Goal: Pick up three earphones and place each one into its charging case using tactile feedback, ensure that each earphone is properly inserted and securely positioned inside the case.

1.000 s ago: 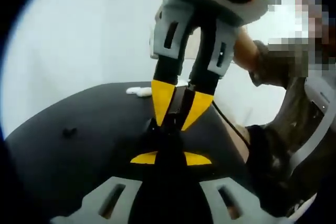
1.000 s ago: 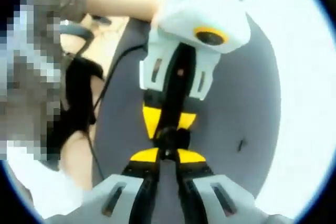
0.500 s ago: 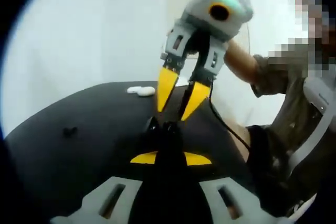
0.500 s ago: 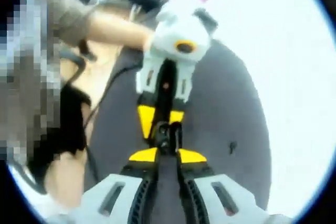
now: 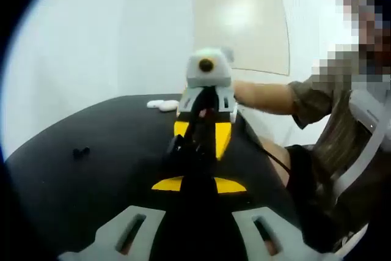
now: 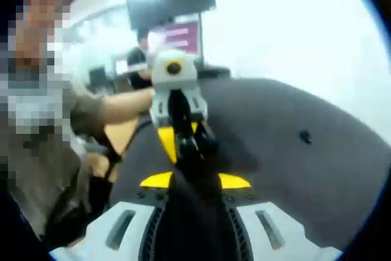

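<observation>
Black table (image 5: 91, 169) fills the left gripper view, where the left gripper (image 5: 197, 151) is clamped on a dark charging case (image 5: 186, 150), the right gripper (image 5: 200, 134) meeting it at 12 o'clock; white earphones (image 5: 162, 105) lie at 11 o'clock, a small dark earphone (image 5: 80, 151) at 9. In the right gripper view, the right gripper (image 6: 194, 154) has its jaws together against the case (image 6: 197, 143), a dark earphone (image 6: 305, 137) at 2 o'clock.

Earphone (image 5: 80, 151) left on table (image 5: 116, 132), cases (image 5: 163, 105) behind.
</observation>
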`<state>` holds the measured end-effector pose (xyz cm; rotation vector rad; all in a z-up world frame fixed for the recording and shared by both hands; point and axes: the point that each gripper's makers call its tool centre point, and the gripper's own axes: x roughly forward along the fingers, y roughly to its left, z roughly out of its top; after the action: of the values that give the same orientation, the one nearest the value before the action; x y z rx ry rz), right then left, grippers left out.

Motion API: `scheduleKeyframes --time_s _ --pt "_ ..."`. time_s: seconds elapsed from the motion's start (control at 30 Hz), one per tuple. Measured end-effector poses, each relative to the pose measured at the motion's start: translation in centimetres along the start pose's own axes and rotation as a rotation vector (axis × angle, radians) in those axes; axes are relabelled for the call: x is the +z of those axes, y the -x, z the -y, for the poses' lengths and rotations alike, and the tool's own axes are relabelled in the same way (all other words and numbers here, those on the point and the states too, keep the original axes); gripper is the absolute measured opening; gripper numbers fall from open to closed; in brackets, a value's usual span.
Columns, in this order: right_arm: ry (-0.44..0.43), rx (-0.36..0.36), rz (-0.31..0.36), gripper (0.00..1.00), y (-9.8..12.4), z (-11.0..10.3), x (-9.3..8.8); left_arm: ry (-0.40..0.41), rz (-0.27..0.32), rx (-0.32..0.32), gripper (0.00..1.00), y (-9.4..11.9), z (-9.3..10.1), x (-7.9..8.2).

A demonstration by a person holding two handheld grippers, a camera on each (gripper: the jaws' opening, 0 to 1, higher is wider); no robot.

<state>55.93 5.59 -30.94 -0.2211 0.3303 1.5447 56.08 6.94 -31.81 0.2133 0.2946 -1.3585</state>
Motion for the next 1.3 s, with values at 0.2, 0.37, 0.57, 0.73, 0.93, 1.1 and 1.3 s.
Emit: scheduleKeyframes --time_s 0.2,0.37,0.57,0.73,0.93,1.1,1.3 --pt "-0.009 0.048 0.024 0.2 -2.2 -0.6 0.2 -0.022 0.003 0.009 0.15 0.0 0.0 -0.1" --pt "0.004 0.045 0.053 0.19 -1.6 -1.2 0.6 -0.02 0.007 0.006 0.17 0.3 -0.1 -0.1" --pt "0.0 0.038 0.062 0.19 -1.5 -1.8 0.4 -0.028 0.015 0.023 0.21 0.3 -0.2 0.0" --pt "0.009 0.031 0.065 0.18 -1.2 -1.5 0.2 -0.041 0.013 0.04 0.27 0.5 -0.6 0.1" --pt "0.005 0.031 0.064 0.18 -1.2 -1.2 0.0 0.001 -0.007 0.072 0.38 3.7 -1.6 1.5" --pt "0.034 0.018 0.064 0.18 -1.3 -1.1 -0.1 0.374 0.218 0.347 0.29 7.2 -10.1 5.7" --pt "0.055 0.018 0.063 0.18 -1.7 -1.0 -0.1 0.636 0.155 0.616 0.27 5.6 -17.1 3.5"
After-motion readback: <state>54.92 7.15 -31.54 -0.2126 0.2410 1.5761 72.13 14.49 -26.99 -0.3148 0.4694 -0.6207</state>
